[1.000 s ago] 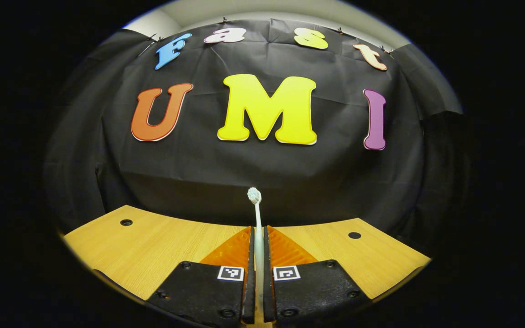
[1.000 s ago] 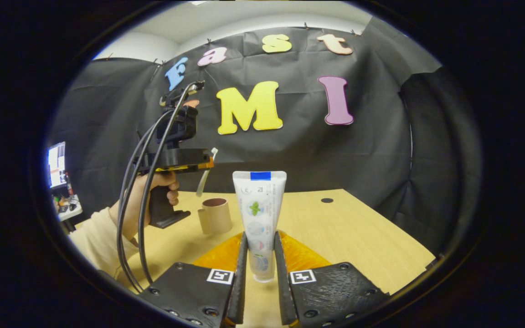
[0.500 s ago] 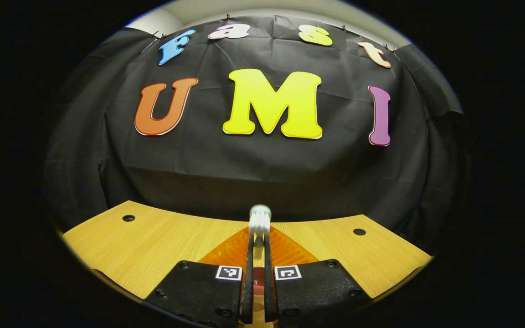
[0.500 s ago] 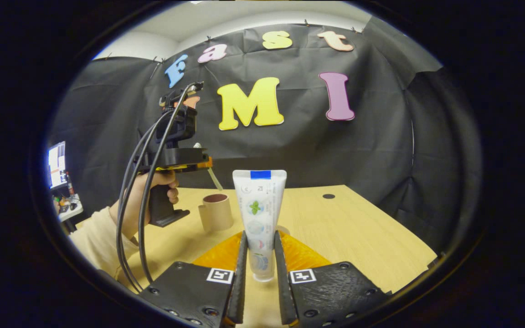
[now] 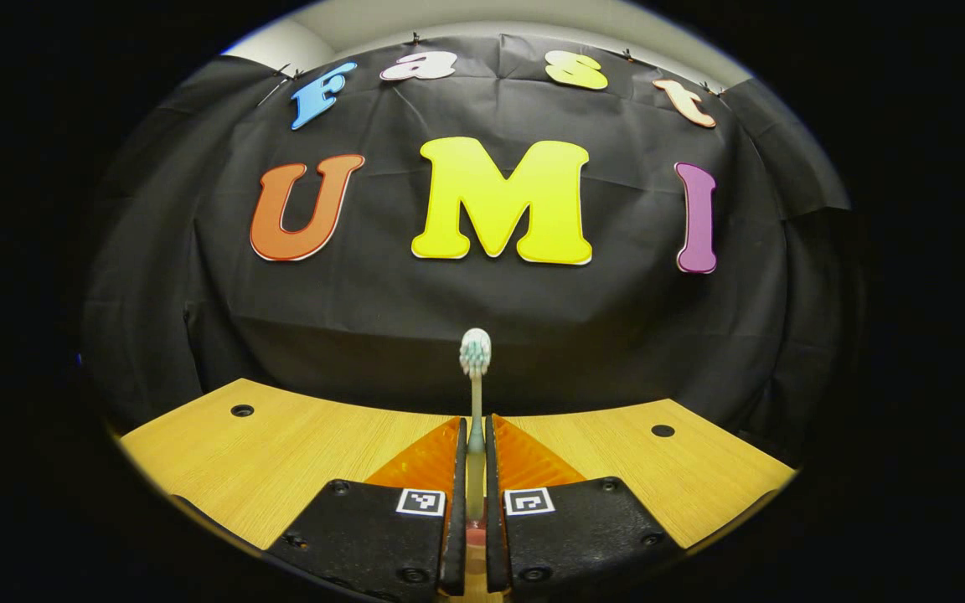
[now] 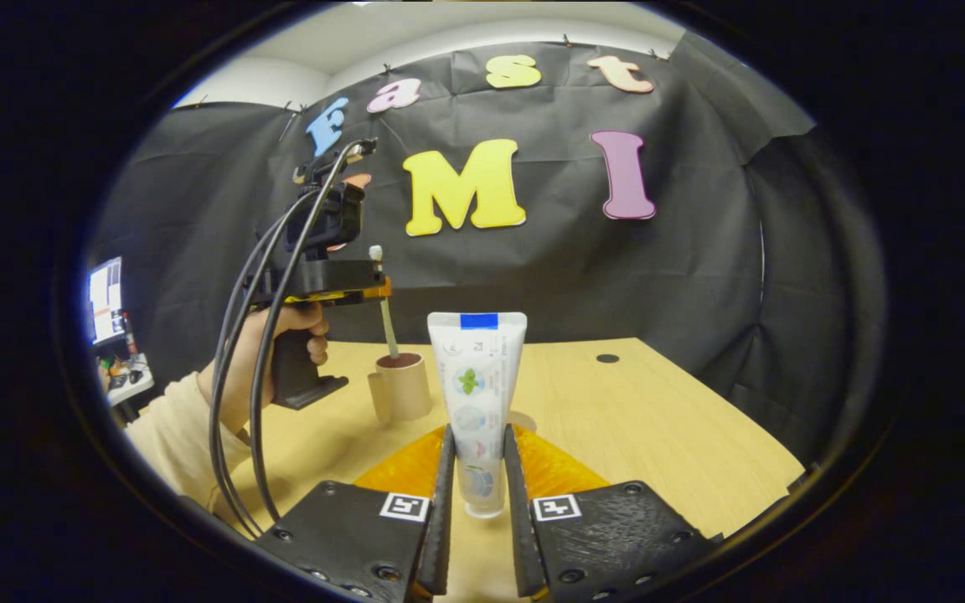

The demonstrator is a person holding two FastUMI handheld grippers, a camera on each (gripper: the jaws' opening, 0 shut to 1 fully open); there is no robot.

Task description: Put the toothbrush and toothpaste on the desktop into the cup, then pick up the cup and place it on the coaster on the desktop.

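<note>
My left gripper is shut on the white toothbrush, which stands upright between its fingers with the bristle head on top. In the right gripper view, the left gripper hovers just above the brown cup, and the toothbrush runs down from it with its lower end inside the cup. My right gripper is shut on the white toothpaste tube, held upright, cap down, to the right of the cup. The edge of a small round coaster peeks out behind the tube.
The wooden table has cable holes at the back left and back right. A hand holds the left gripper, and black cables loop below it. A screen sits far left.
The toothbrush swung in the left gripper from leaning to upright, and its lower end went down into the cup. The right gripper and the toothpaste stayed nearly still.
</note>
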